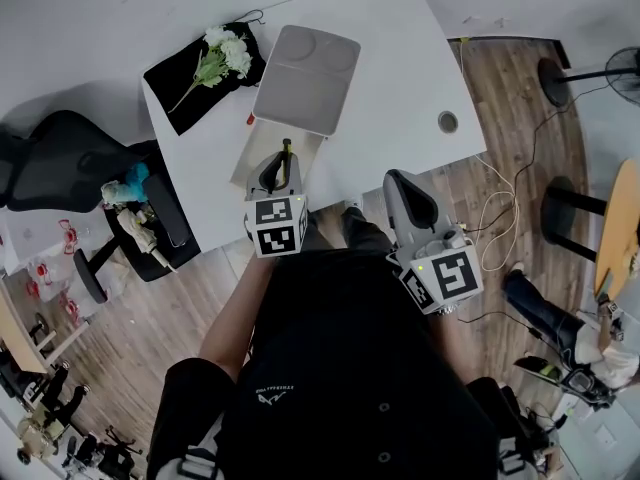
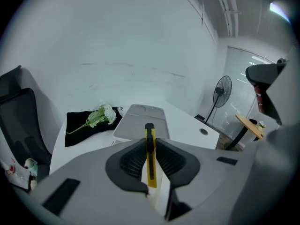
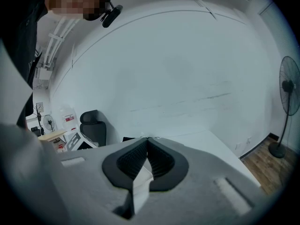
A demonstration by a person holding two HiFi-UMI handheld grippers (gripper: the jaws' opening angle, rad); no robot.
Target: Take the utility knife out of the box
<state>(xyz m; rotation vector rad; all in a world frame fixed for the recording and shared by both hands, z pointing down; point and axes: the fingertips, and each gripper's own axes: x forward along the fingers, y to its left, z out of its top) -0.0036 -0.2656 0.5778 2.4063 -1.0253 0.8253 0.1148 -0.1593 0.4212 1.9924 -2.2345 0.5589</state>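
Observation:
My left gripper (image 1: 283, 164) is shut on the utility knife (image 2: 150, 156), a yellow knife with a black slider that stands up between the pads. It hangs over the near part of the white table (image 1: 400, 58). Just beyond it lies the grey box (image 1: 305, 80), also seen as the grey box (image 2: 141, 123) in the left gripper view, with a pale flat part (image 1: 255, 158) in front of it. My right gripper (image 1: 403, 190) is shut with nothing between its pads (image 3: 159, 159), held at the table's front edge, to the right of the left one.
A black cloth (image 1: 185, 78) with white flowers (image 1: 225, 53) lies at the table's left. A black office chair (image 1: 70, 158) stands left of the table, and a stool with clutter (image 1: 140, 218) is near it. A floor fan (image 1: 600, 73) and cables (image 1: 500, 218) are on the right.

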